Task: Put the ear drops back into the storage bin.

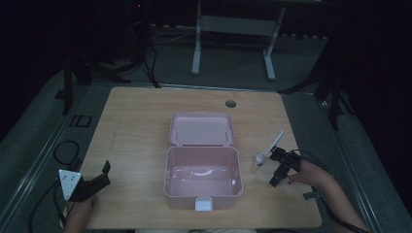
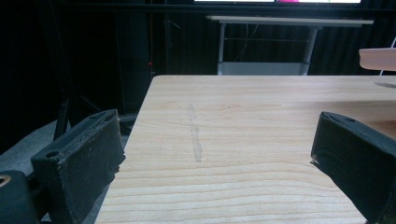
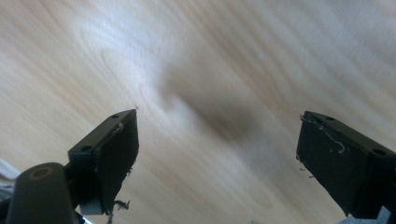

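Right of the pink box [image 1: 203,180], near the table's [image 1: 136,136] right edge, lies the small white dropper-like tool [image 1: 268,150] closest to your right gripper [image 1: 279,167]. Its long axis runs on a diagonal: the thin tip points up and to the right, away from you, and the thicker end lies toward you and toward the box, just beside your gripper's jaws. I cannot tell whether they touch it. That gripper's jaws are spread wide with only bare, blurred table wood between them in the right gripper view. Your left gripper [image 1: 99,175] rests at the near left corner of the table, well apart from the box, its jaws also spread and pinching nothing. The box sits mid-table with its lid [image 1: 201,129] swung fully open, lying back on the far side; both the box and the lid look empty.
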A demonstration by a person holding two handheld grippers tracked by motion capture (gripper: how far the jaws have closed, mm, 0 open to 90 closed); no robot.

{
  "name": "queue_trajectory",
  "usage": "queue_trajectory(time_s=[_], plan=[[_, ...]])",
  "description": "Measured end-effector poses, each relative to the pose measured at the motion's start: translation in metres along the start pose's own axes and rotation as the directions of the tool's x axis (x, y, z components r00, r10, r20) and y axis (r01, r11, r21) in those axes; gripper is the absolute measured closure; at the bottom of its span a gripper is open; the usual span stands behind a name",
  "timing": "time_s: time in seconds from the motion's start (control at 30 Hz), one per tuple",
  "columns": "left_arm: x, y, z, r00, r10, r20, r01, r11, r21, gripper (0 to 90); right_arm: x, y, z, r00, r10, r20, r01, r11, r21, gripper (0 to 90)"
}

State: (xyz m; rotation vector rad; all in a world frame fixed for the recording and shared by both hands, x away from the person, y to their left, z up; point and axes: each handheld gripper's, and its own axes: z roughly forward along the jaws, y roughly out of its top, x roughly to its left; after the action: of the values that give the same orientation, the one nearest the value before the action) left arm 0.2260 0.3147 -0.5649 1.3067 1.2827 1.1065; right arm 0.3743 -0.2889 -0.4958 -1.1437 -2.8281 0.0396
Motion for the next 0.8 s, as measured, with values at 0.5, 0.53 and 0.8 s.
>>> queue_trajectory(time_s=[0.5, 0.53, 0.8], plan=[[0.0, 0.0, 0.0, 1.0, 0.002, 0.004, -0.002, 1.0, 0.001, 2.3, 0.0, 0.048, -0.012, 0.9993, -0.019, 0.032, 0.021, 0.998, -0.061, 26.5], [0.0, 0.0, 0.0, 1.0, 0.002, 0.004, -0.002, 1.0, 0.001, 2.3, 0.0, 0.05, -0.012, 0.9992, -0.024, 0.031, 0.026, 0.998, -0.064, 26.8], [0.0, 0.0, 0.0, 1.0, 0.004, 0.007, -0.004, 1.0, 0.004, 2.3, -0.002, 0.066, -0.007, 0.9993, -0.034, 0.019, 0.035, 0.998, -0.058, 36.2]])
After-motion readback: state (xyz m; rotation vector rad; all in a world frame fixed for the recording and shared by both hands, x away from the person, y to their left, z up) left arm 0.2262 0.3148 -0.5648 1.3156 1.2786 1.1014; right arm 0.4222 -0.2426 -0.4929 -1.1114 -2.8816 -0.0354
